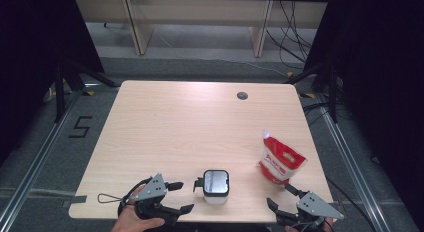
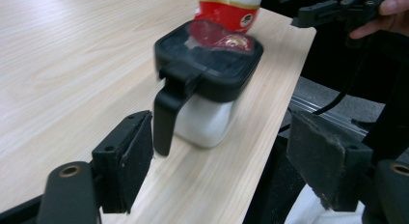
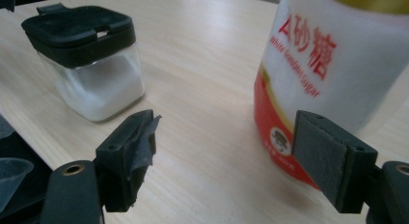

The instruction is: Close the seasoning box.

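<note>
A small clear jar [image 1: 216, 188] with a black lid and side handle holds white powder and stands near the table's front edge. My left gripper [image 1: 182, 197] is just left of it, open, its jaws on either side of the handle [image 2: 166, 115] without touching the jar [image 2: 207, 120]. A red and white sugar bag [image 1: 280, 161] stands upright to the right. My right gripper [image 1: 280, 196] sits open below the bag, with nothing between its fingers. In the right gripper view the bag [image 3: 333, 64] is close ahead on the right and the jar [image 3: 94, 74] farther off on the left.
The light wooden table [image 1: 190, 127] has a round cable hole [image 1: 242, 96] at the back right. Dark curtains flank both sides. Metal floor rails [image 1: 30, 177] run beside the table, and wooden furniture legs [image 1: 137, 32] stand behind it.
</note>
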